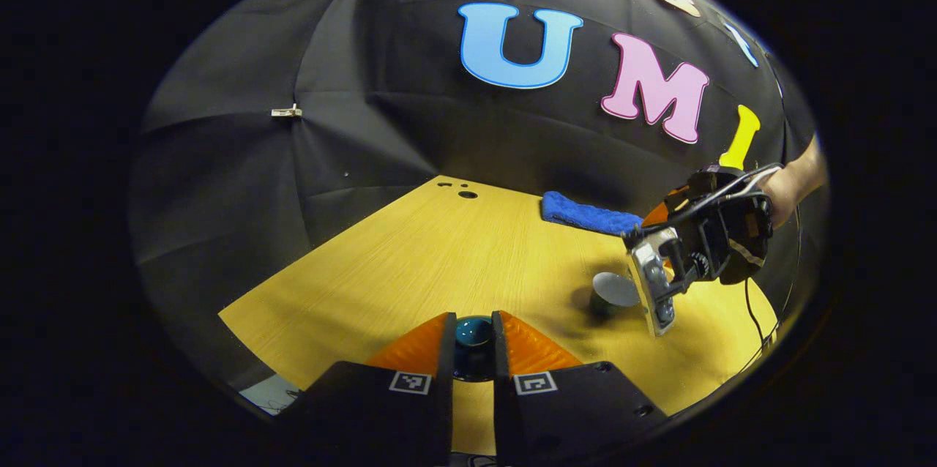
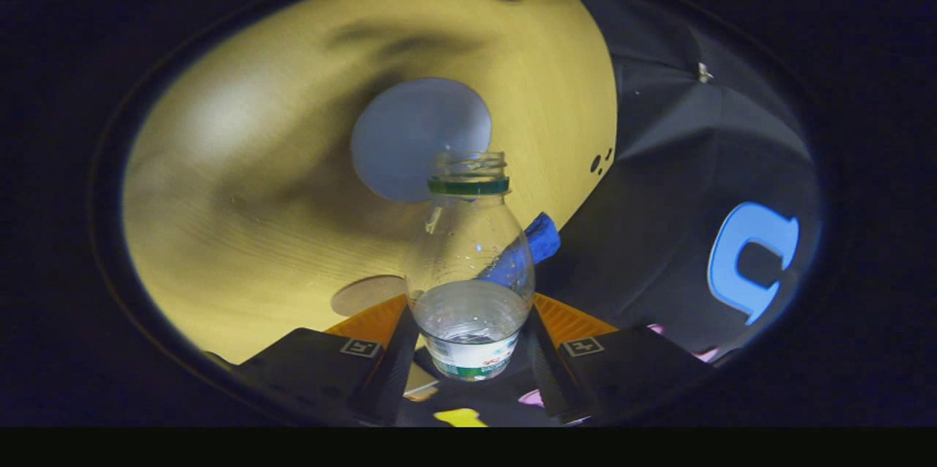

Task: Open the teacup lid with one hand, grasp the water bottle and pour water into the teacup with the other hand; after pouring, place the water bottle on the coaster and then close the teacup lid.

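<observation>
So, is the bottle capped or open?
Open: the bottle has no cap; its bare mouth shows above the neck ring, held in the right gripper.

**Inspector:** Is any wording, brand or number reading clearly?

**Clerk:** None, sir. The bottle (image 2: 468, 262) is carrying a printed label (image 2: 468, 363) near its base, but the print is showing too small and blurred to make out.

**Inspector:** Any signs or marks?

**Clerk:** Square coded markers only, carrying patterns, not letters or figures. Two are sitting on the left gripper (image 1: 472, 324), one marker (image 1: 409, 382) on each finger, the second (image 1: 532, 383) lying level with the first. Two more are showing on the right gripper (image 2: 470, 299), one (image 2: 359, 347) on either side of the bottle, the other (image 2: 582, 346) opposite.

**Inspector:** Their patterns?

**Clerk:** Too small to tell apart.
</observation>
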A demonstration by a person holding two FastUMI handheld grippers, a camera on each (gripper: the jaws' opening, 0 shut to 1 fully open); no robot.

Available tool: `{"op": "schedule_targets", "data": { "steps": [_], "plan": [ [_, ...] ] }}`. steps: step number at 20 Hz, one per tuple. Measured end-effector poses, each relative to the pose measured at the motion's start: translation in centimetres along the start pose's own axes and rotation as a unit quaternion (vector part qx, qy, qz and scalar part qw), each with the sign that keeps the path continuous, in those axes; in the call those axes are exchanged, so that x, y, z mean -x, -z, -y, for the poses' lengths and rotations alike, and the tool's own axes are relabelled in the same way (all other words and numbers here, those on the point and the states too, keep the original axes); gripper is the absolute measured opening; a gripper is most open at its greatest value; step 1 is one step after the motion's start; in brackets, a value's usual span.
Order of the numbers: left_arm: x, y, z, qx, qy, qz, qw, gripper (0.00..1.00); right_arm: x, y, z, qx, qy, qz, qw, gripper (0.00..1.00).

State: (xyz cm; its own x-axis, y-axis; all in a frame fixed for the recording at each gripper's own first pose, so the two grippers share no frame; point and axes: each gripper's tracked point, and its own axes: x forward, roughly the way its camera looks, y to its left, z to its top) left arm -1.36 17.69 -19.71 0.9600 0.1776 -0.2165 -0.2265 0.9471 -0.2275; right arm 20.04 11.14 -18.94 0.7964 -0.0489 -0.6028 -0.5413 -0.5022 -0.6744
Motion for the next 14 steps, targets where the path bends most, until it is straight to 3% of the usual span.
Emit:
{"op": "schedule_targets", "data": {
  "steps": [2, 3, 5, 7, 11, 14],
  "plan": [
    [0.2, 0.0, 1.2, 0.015, 0.003, -0.004, 1.0, 0.27, -0.1, 0.4, -0.3, -0.081, -0.016, 0.004, 0.997, 0.74],
    [0.3, -0.1, 1.8, 0.027, 0.005, -0.005, 1.0, 0.27, 0.1, 0.5, -0.1, -0.147, -0.015, 0.004, 0.989, 0.75],
    [0.2, -0.5, 2.9, 0.045, 0.007, -0.006, 0.999, 0.23, 0.3, 0.6, 0.7, -0.248, -0.015, 0.009, 0.969, 0.75],
    [0.1, -0.7, 3.7, 0.055, 0.001, -0.007, 0.998, 0.27, 0.5, 1.0, 1.5, -0.332, -0.013, 0.015, 0.943, 0.74],
    [-0.5, -2.2, 5.7, 0.022, -0.009, 0.001, 1.0, 0.27, 0.5, 2.3, 2.6, -0.484, -0.019, 0.036, 0.874, 0.75],
    [-1.1, -3.5, 7.7, 0.007, -0.004, 0.01, 1.0, 0.27, 0.4, 3.4, 3.3, -0.589, 0.0, 0.083, 0.804, 0.75]
  ]
}}
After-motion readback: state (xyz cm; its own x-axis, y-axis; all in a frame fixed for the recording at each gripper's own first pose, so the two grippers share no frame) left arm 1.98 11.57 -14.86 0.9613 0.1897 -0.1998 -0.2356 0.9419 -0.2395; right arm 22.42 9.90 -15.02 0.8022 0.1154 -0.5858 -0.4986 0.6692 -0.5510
